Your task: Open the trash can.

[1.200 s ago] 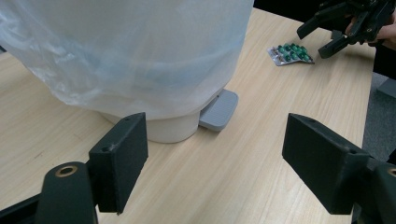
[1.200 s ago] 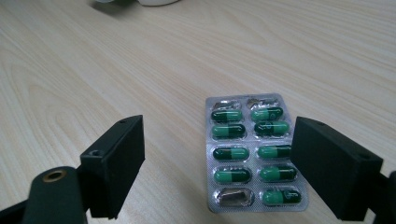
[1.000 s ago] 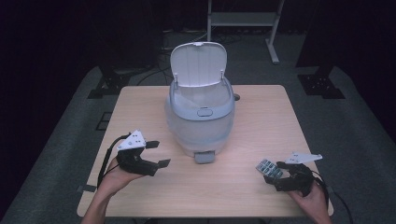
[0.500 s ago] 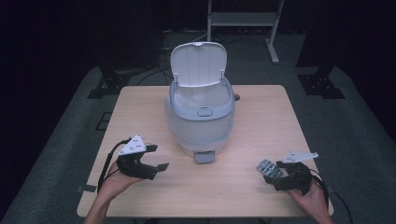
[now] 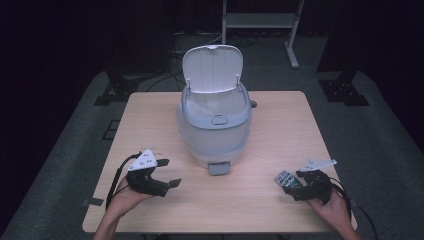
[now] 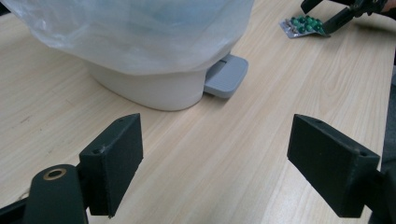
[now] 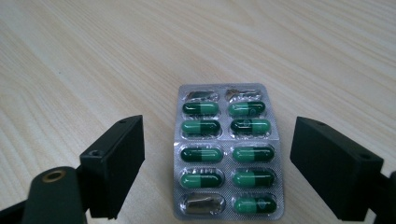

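The right gripper (image 7: 219,163) has its jaws spread wide with the blister pack (image 7: 227,151) lying flat on the table (image 7: 70,56) between them, untouched. Flat foil gives little edge; closing could skid it away or crumple it. The left gripper (image 6: 217,165) hangs released, empty, before the bin (image 6: 154,88).

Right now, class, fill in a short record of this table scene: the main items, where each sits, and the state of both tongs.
bin: white pedal bin with a plastic liner, mid-table, lid up
pedal: grey, at the bin's near side
blister pack: green capsules, flat on the table, three pockets emptied
left tongs: open, nothing between them, aimed toward the bin's base
right tongs: open, straddling the blister pack, not pressing it
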`<state>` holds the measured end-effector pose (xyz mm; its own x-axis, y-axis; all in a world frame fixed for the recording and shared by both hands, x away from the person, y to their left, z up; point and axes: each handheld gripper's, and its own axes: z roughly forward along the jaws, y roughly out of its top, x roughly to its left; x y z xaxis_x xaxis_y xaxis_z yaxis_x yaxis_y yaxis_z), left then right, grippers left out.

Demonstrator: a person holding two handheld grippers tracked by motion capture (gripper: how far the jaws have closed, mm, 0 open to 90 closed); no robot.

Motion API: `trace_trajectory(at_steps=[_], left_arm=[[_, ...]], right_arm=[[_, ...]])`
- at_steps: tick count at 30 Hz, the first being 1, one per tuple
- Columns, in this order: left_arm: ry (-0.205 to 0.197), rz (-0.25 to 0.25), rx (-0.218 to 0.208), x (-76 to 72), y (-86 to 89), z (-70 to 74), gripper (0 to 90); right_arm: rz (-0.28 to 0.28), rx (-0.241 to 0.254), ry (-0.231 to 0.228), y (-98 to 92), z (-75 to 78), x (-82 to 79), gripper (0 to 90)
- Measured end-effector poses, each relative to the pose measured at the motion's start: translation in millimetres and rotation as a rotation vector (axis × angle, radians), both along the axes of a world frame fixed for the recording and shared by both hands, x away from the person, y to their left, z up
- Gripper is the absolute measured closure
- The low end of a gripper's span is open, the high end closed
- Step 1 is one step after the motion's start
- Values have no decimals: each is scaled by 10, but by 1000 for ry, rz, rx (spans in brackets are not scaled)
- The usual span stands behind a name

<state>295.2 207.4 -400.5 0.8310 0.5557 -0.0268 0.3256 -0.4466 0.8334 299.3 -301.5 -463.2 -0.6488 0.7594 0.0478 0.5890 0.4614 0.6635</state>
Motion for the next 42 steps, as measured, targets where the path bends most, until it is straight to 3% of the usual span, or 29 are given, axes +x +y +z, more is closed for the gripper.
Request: trace_trajectory(at_steps=[13,19,27,36,42], left_arm=[[9,-4,-8,-4,30,-36,174],[3,5,-16,-1,54,-33,174],[4,6,-16,6,73,-55,174],[12,10,-9,8,73,-78,154],[14,13,-11,8,81,-85,153]], right_arm=[[1,-41,19,81,-64,54,169],[-1,-64,20,104,-88,64,217],[0,-68,5,136,-71,70,318],[-8,-69,0,161,-62,85,324],[-6,-41,4,150,-12,72,324]])
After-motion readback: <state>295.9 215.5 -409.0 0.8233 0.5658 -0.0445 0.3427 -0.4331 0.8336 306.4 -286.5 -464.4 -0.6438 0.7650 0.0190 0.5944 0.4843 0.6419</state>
